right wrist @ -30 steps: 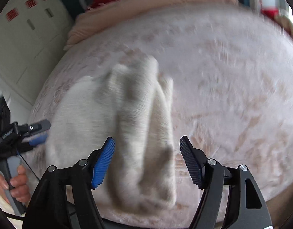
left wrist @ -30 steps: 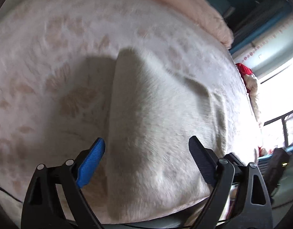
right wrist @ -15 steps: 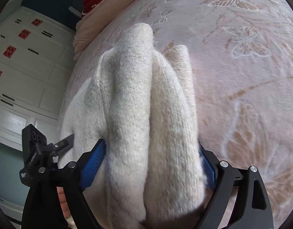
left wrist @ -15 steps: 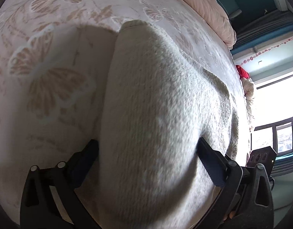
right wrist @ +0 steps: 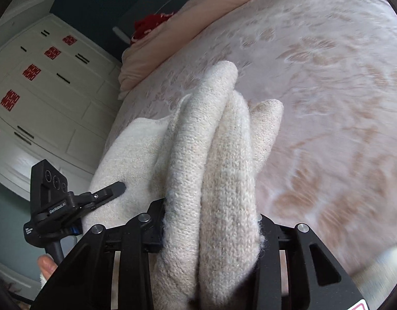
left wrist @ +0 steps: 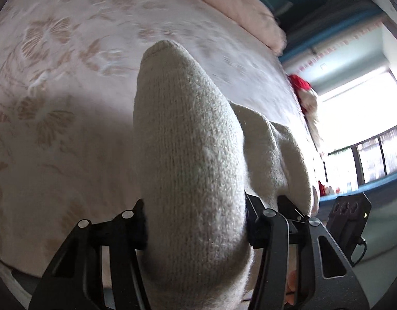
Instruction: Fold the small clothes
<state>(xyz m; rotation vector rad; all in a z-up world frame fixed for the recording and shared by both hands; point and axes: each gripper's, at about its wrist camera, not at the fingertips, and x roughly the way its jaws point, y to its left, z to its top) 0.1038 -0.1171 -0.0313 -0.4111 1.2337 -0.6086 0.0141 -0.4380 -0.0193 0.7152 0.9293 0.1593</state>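
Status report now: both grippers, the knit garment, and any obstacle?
Left gripper shut on cream knit garment. Right gripper shut on its bunched folds. Garment between both, above the floral bedspread. No obstacle seen.

A bed with a pale floral spread fills the room (a pink quilt bunched at its head). White cupboards with red stickers line one wall; a bright window glares opposite.
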